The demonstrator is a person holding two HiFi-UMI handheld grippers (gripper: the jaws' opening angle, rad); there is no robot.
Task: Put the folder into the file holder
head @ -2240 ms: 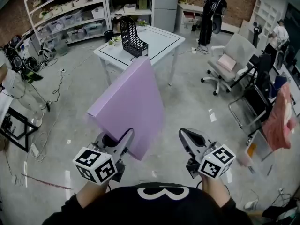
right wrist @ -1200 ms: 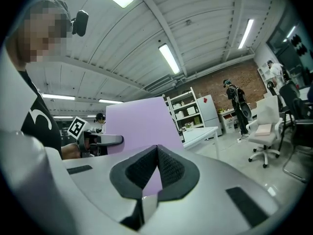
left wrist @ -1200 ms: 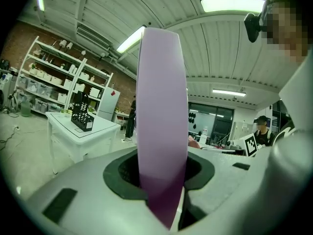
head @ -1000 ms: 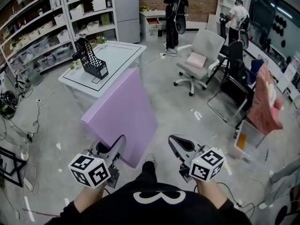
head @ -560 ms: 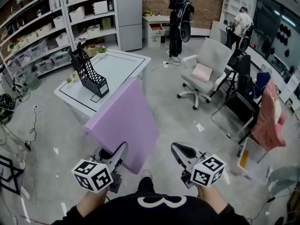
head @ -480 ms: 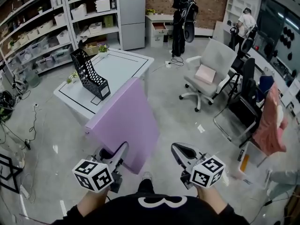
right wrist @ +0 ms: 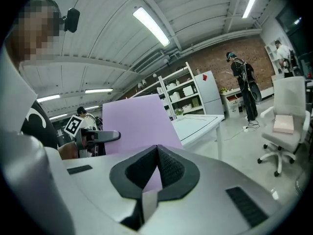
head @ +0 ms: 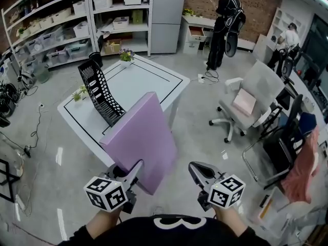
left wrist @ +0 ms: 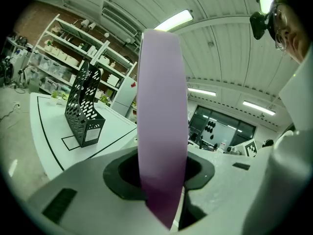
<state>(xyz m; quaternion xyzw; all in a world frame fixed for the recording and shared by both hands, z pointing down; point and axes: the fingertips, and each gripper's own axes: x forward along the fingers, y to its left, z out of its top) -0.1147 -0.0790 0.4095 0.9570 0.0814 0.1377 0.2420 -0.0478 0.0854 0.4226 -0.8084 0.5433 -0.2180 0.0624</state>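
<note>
Folder (head: 141, 137) stands clamped in the left gripper (head: 134, 168).

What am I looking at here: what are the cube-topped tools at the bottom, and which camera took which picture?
There is no robot. A person carries a two-jaw tool in each hand, and the marker cubes are part of those tools. The head view comes from a camera on the person's head, looking down. The other two views come from cameras riding on each tool, looking along its jaws. The left hand-held gripper is clamped on the lower edge of a flat lilac folder, which appears edge-on in that gripper's own view. The right hand-held gripper is shut and holds nothing. Ahead stands a white table with a black outline. On it are a black perforated file holder and small potted plants. The folder is not yet in the holder.
</note>
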